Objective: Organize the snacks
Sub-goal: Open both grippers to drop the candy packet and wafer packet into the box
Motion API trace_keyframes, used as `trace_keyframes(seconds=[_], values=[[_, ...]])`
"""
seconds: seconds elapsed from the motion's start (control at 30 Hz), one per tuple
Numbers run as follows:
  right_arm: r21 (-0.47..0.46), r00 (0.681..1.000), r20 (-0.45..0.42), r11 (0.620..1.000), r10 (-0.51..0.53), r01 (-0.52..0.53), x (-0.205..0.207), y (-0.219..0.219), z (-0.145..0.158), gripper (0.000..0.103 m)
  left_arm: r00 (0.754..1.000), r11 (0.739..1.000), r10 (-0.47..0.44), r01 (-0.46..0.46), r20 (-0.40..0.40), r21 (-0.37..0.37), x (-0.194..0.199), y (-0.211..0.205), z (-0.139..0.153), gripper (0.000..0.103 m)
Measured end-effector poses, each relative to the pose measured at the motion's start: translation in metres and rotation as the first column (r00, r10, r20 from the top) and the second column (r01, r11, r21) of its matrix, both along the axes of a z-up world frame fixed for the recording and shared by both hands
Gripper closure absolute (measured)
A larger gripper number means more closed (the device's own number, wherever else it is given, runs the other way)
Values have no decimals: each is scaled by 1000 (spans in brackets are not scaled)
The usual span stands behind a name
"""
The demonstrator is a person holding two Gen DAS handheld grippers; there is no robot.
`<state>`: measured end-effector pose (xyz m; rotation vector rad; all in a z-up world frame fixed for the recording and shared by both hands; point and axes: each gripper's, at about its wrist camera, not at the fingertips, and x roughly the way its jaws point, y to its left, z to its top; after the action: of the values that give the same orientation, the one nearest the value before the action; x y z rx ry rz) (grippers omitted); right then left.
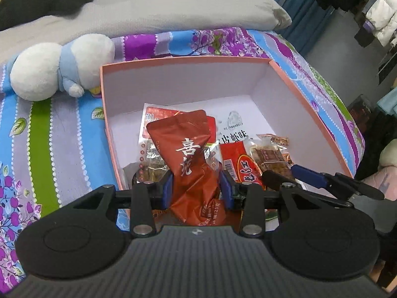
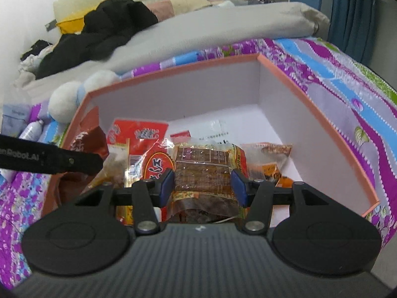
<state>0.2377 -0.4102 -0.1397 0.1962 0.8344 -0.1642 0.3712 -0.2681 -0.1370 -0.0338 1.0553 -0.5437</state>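
Note:
A pink box (image 1: 310, 104) with white inner walls lies open on the bed, with several snack packets on its floor. My left gripper (image 1: 196, 186) is shut on a dark red pouch (image 1: 188, 154) with white characters, held over the box's near side. My right gripper (image 2: 202, 186) is shut on a clear packet of brown dried-tofu pieces (image 2: 203, 171), also over the box (image 2: 322, 129). The right gripper's fingers (image 1: 307, 175) reach into the left wrist view from the right. In the right wrist view, the left gripper's finger (image 2: 49, 161) and the red pouch (image 2: 89, 139) show at the left.
A white and blue plush toy (image 1: 59, 69) lies left of the box. A grey pillow (image 1: 173, 7) and black clothing (image 2: 104, 27) sit behind. The flowered striped sheet (image 1: 49, 136) surrounds the box. A small bottle (image 2: 32, 129) lies at far left. The bed's edge drops off on the right.

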Motion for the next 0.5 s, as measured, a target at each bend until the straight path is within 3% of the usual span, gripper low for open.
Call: trace_keyframes(seconds=[0.07,0.13,0.17,0.27,0.5], values=[[0,1000,-11,1000,-6,6,-2,1,0,47,1000,1000,22,-21,13,-20,0,4,5,53],[6,1000,-5,1000,-14,14,-4,2,3,45,999,999,26,-25,27,-29,-3,6,14,35],[15,1000,0,1000,-15,15,-5,3,6,36,999,999,27,-26,45,-27,-5,7,20,31],[23,999,42,999,-25,24,-10,3,19,26,996,999,32,-30,84,-29,-14,10,44,25],[15,987,158,999,-31,29,-36,10,71,26,979,998,45,-33,201,-60,-48,24,111,16]])
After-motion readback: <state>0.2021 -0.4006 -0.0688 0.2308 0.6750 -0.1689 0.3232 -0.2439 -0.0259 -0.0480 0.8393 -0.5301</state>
